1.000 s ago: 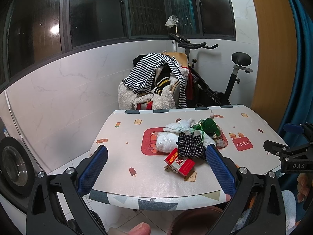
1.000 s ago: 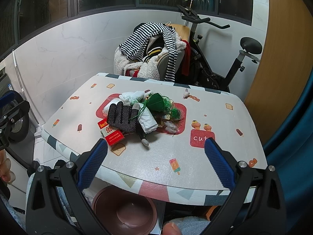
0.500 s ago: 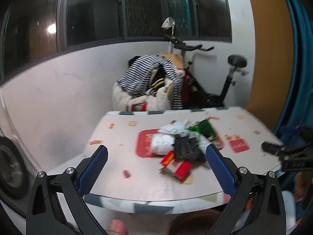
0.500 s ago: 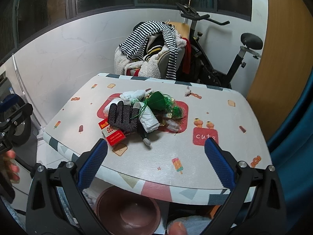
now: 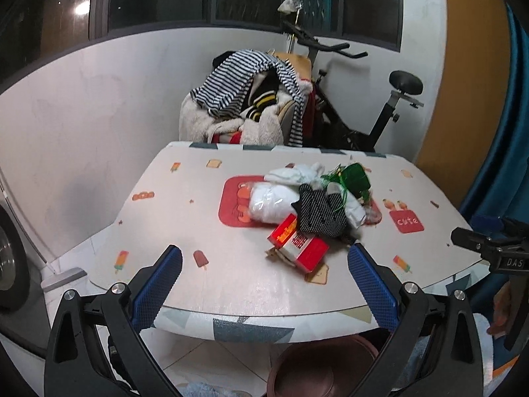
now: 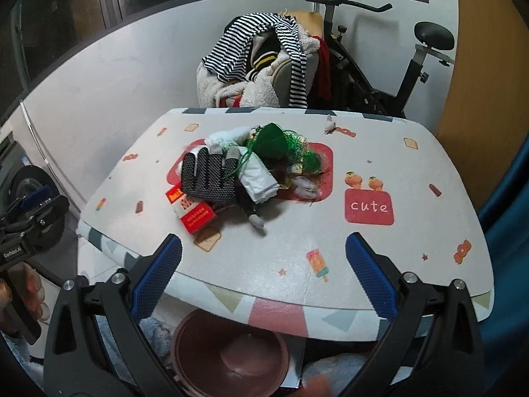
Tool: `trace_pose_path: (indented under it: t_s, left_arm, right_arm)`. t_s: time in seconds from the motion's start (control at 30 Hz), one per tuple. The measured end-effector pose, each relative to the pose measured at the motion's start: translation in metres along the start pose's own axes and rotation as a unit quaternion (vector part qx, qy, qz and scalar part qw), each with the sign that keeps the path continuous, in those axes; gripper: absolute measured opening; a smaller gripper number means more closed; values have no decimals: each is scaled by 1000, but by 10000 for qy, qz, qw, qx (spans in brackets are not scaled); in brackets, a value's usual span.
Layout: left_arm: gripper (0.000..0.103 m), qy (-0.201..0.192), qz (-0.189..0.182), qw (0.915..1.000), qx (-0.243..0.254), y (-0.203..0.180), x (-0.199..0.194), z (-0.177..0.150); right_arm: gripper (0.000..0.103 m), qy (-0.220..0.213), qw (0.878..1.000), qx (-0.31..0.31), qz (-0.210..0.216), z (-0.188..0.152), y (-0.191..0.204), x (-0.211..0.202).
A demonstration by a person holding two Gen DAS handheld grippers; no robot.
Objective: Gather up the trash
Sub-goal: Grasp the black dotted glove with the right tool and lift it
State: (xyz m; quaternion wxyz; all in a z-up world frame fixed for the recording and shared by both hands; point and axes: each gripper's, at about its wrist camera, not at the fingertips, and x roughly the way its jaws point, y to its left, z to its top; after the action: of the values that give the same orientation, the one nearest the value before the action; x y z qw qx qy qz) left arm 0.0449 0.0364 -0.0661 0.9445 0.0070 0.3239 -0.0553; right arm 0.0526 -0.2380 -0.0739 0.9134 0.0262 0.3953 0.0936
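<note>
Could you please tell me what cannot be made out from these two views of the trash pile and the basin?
- Brown basin: its far side is hidden under the table edge in both wrist views.
- Red box: its print is too small to read, and the dotted glove covers its far end.
- Lower layers of the trash pile: hidden by the glove, white bags and green netting.
- Right hand-held gripper: cut off at the left wrist view's edge.
</note>
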Motion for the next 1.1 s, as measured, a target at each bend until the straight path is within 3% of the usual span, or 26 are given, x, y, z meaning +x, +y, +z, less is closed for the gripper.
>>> trace_pose_path:
  t_s: [0.17,0.23,0.3,0.53,0.67,0.8,0.83,0.9,0.97,1.1]
  left_arm:
    - [93,108,21,9999,-5,4,16,-1]
    - [88,132,23,9999,-1,5,20,-1]
    - [86,185,15,9998,-62,9,25,0]
    - [74,399,-25,9981,-464,29,42,-4]
    - [64,522,-28,9964,-666,42,47,-10]
    - [63,598,-21,9946,-843,54,48,-17]
    - [63,625,-17,9942,-878,56,49,-19]
    - [63,658,-26,9935,-925,59,50,-21]
    - [62,680,-46,9931,-955,60,51,-22]
    - [61,679,-132,9928,-976,60,55,-22]
  right_arm:
    - [97,-83,9988,-473,-47,7,12,20]
    - [93,-114,9984,-514,211,12,16,33]
    - [74,-84,9973,-545,475,18,22,48]
    - [69,49,9908,-601,1210,45,68,107]
    - [58,225,9914,-467,1198,61,88,150]
    - [54,536,9929,-288,1023,70,98,191]
    - [51,603,9929,-285,980,69,99,197]
    - [21,751,9923,-234,953,67,96,205]
    - [11,785,9920,-153,979,67,90,204]
    - [10,335,9906,28,1323,73,69,168]
